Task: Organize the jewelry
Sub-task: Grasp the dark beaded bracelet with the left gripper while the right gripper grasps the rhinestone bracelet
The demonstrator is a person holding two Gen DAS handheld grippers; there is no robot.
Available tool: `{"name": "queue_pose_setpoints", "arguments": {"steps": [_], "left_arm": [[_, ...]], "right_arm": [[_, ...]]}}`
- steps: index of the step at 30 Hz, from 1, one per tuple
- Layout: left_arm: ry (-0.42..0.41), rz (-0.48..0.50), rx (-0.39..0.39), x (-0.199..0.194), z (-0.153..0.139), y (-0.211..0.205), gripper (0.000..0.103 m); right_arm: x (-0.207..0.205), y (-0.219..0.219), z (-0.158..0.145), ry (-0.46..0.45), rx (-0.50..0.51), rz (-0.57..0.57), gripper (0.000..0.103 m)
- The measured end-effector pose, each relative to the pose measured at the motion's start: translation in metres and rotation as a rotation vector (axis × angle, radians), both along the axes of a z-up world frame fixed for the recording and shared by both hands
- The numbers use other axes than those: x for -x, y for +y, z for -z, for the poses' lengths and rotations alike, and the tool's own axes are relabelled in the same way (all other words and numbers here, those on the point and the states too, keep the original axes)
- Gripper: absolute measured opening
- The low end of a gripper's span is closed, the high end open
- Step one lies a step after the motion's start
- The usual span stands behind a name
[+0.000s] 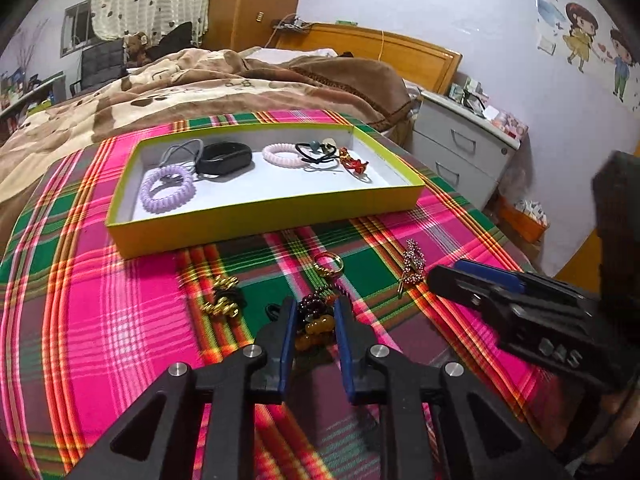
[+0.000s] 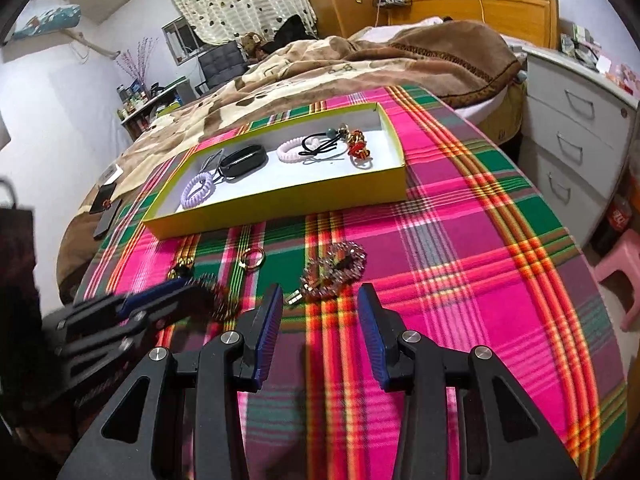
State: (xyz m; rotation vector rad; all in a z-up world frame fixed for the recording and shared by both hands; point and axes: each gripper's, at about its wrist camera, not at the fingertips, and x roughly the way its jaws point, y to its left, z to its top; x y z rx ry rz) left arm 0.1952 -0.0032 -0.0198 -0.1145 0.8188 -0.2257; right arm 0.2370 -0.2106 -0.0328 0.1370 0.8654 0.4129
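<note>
**Left gripper at the beaded charm, tray waiting beyond**

Nearest the yellow tray's front wall (image 1: 264, 228), on the plaid worktop (image 1: 100, 320), the left gripper (image 1: 315, 316) straddled a dark-beaded charm with amber pieces (image 1: 314, 322); its blue pads flanked the beads closely, but whether they had pinched it could not be told. The right gripper (image 2: 320, 300) stood spread and empty, just short of the rhinestone hair clip (image 2: 336, 266). A gold ring (image 1: 329, 262) and a gold-and-black hair tie (image 1: 224, 300) lay between the grippers and the tray. Inside the tray sat a purple coil tie (image 1: 168, 194), a black band (image 1: 224, 158), a pink coil tie (image 1: 282, 155) and a red ornament (image 1: 354, 164). The grip would best close on the charm's bulky bead cluster, lifting straight up so the trailing ring clears the wall.
</note>
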Motion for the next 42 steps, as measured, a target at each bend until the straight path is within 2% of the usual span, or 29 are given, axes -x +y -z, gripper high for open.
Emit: {"name": "queue_pose_setpoints", "arguments": {"steps": [2, 3, 5, 16, 20, 21, 23, 25, 30, 33, 42], "left_arm": [[-0.004, -0.014, 0.014, 0.004, -0.001, 0.006, 0.017], [-0.007, -0.022, 0.02, 0.007, -0.002, 0.009, 0.011], [-0.015, -0.035, 0.024, 0.009, -0.004, 0.014, 0.008], [-0.007, -0.033, 0.046, 0.011, -0.002, 0.022, 0.008], [0.01, -0.038, 0.051, 0.008, -0.001, 0.023, 0.009], [0.01, -0.035, 0.04, 0.008, -0.001, 0.021, 0.01], [0.01, -0.029, 0.025, 0.008, -0.001, 0.019, 0.013], [0.01, -0.02, 0.017, 0.008, -0.001, 0.017, 0.017], [0.014, -0.007, 0.041, 0.008, -0.001, 0.015, 0.034], [0.023, 0.008, 0.046, 0.005, 0.0, 0.012, 0.035], [0.066, 0.035, -0.034, -0.007, 0.01, -0.004, 0.044]], "right_arm": [[-0.006, 0.004, 0.003, 0.018, 0.001, 0.009, 0.04], [-0.009, 0.006, 0.004, 0.028, 0.003, 0.013, 0.04], [-0.013, 0.01, 0.007, 0.048, 0.003, 0.027, 0.04], [-0.026, 0.024, 0.01, 0.044, 0.127, 0.045, 0.04], [-0.027, 0.021, 0.01, 0.046, 0.14, 0.03, 0.039], [-0.026, 0.021, 0.01, 0.045, 0.149, 0.027, 0.037], [-0.026, 0.019, 0.011, 0.043, 0.175, 0.032, 0.025], [-0.025, 0.015, 0.011, 0.046, 0.168, 0.025, 0.024], [-0.021, 0.011, 0.01, 0.041, 0.166, -0.004, 0.024], [-0.018, 0.009, 0.01, 0.037, 0.163, -0.017, 0.023], [-0.014, 0.002, 0.009, 0.04, 0.137, -0.027, 0.023]]}}
